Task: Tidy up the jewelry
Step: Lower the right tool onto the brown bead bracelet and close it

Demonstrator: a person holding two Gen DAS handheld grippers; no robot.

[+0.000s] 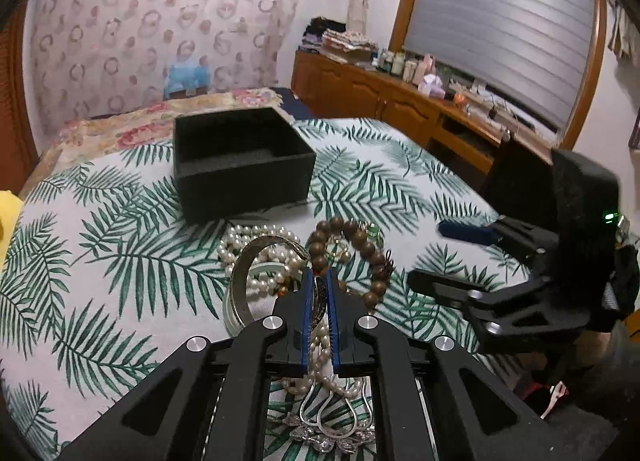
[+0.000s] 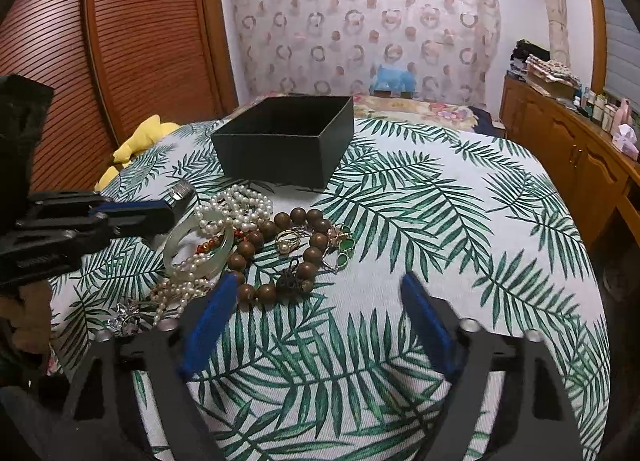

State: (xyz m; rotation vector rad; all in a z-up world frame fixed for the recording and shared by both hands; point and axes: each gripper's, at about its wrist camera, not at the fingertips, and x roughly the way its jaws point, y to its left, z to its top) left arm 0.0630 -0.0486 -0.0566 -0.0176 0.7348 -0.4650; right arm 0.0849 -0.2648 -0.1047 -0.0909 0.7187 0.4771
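Glossy pearl strands [image 2: 244,205]; matt wooden beads [image 2: 280,257]; smooth jade-like bangle [image 2: 199,247]; matt black box [image 2: 286,141]; woven leaf-print cloth [image 2: 400,221]

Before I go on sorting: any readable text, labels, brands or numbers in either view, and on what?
No text can be read in either view.
Left hand-held gripper: pale raised marking on its black arm in the right wrist view, too blurred to read.
Bottles and boxes on the wooden sideboard: labels too small to read.
Black box: no lettering visible.
Jewelry pile: no tags or markings visible.
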